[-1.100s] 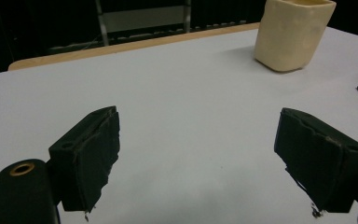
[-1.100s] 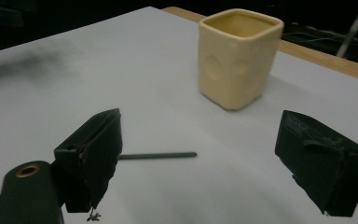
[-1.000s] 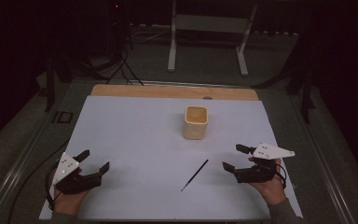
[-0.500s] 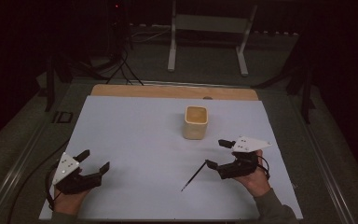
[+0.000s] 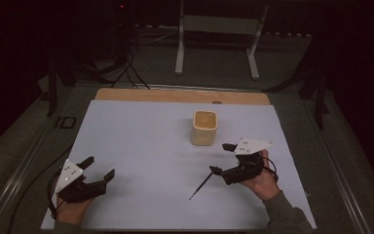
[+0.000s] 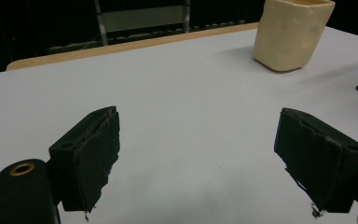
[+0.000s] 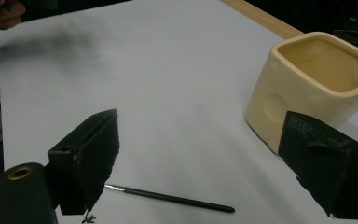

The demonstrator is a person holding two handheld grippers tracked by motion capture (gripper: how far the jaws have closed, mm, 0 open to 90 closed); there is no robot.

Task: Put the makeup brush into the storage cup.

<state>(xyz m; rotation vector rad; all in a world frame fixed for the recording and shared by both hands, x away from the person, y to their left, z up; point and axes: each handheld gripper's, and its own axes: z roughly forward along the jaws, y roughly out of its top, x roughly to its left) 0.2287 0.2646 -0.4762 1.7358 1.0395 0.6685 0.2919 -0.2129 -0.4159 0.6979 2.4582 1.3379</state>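
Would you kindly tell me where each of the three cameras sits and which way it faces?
High view: above the person's side, looking forward and down at the white table sheet; both hands with hand-held grippers, left and right.
Left gripper view: rides the left hand-held gripper, facing across the sheet.
Right gripper view: rides the right hand-held gripper, facing the thin black paintbrush.
All three share the cream square ceramic cup.

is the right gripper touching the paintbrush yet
Apart. The right gripper view shows the paintbrush lying flat on the sheet between the open jaws of the right gripper, with bare sheet on both sides.
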